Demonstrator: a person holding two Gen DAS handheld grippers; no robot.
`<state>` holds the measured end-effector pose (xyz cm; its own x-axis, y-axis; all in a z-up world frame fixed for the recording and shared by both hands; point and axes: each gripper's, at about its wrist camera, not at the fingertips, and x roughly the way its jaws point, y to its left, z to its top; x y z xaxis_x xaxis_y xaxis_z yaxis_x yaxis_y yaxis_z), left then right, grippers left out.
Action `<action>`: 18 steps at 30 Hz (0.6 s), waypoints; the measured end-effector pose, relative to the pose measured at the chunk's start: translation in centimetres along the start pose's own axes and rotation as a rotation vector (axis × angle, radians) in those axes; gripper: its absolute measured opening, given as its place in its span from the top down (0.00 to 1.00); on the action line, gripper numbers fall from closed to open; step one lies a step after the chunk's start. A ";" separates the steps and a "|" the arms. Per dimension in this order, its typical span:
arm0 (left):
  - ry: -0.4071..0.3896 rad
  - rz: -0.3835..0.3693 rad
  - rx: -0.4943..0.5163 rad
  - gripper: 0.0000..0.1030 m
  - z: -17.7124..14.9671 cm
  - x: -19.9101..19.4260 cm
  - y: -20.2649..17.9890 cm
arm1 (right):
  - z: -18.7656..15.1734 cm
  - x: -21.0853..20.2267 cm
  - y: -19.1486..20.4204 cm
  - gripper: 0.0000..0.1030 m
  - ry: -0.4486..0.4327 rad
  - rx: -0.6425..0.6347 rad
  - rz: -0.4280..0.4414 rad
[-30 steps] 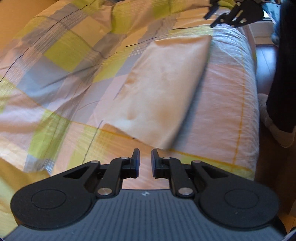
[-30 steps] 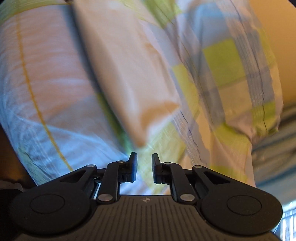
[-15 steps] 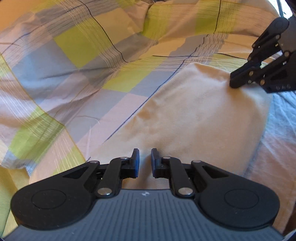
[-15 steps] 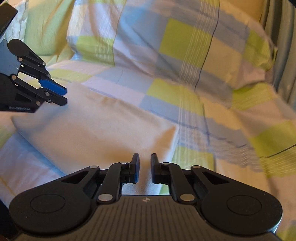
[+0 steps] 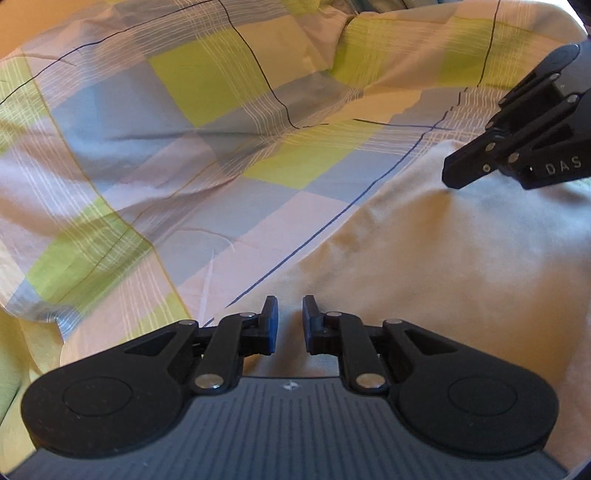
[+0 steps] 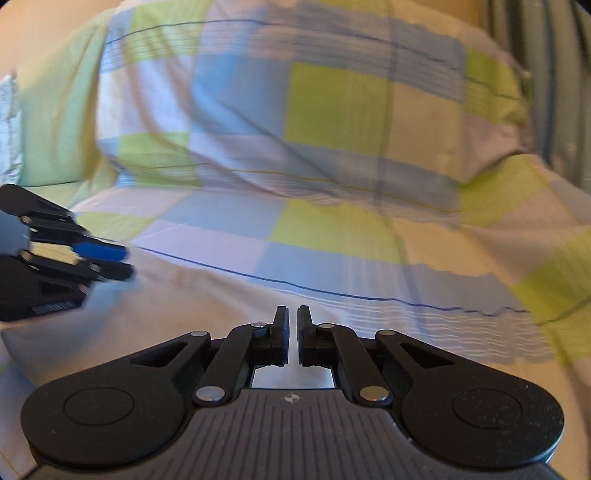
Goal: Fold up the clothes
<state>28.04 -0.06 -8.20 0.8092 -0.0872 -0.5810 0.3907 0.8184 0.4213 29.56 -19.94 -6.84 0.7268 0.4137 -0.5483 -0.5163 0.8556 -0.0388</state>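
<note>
1. The folded cream garment [image 5: 424, 277] lay flat on the bed, directly under and ahead of both my grippers, its long edge running along a thin blue line in the bedding.
2. My left gripper [image 5: 290, 319] hovered at the near end of the garment. Its fingers stood a narrow gap apart with nothing between them, only cream cloth showing beyond.
3. My right gripper [image 6: 292, 325] was over the opposite end, its fingers drawn together, and I saw nothing caught between them.
4. Only the left view showed my right gripper from the side, with its tips down at the garment's far edge. I could not tell whether they touched the cloth.
5. Only the right view showed my left gripper from the side, blurred, with one blue pad [image 6: 99, 251] on a finger, low over the garment.
6. The bed was covered by a checked duvet [image 5: 221, 129] in lime, pale blue, grey and lilac squares, bunched into a high fold behind the garment.
7. The right view added plain green fabric [image 6: 55, 110] on the left and a pleated grey-green curtain [image 6: 554, 55] at the upper right. The left view had a strip of orange wall [image 5: 11, 22] in its top corner.
8. The letters "DAS" [image 5: 561, 166] were legible on the body of my right gripper. A label on my left gripper was too blurred to read.
</note>
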 end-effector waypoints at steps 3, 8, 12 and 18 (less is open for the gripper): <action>0.001 0.000 -0.025 0.88 -0.2 0.3 0.6 | 0.5 2.5 1.5 0.96 0.076 -0.053 0.070; 0.008 0.025 -0.047 0.88 -0.3 0.7 1.3 | 0.9 4.6 -0.2 1.00 0.097 -0.032 0.021; -0.012 0.034 -0.048 0.88 0.1 0.0 1.1 | 0.5 4.0 -3.4 1.00 0.078 0.097 -0.061; -0.086 -0.096 -0.079 0.88 1.6 -0.4 0.1 | 1.9 1.3 -0.4 0.94 -0.021 0.034 0.026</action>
<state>28.46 -0.84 -6.75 0.8058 -0.2126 -0.5527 0.4350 0.8458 0.3088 31.63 -19.17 -5.97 0.7227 0.4419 -0.5314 -0.5196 0.8544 0.0039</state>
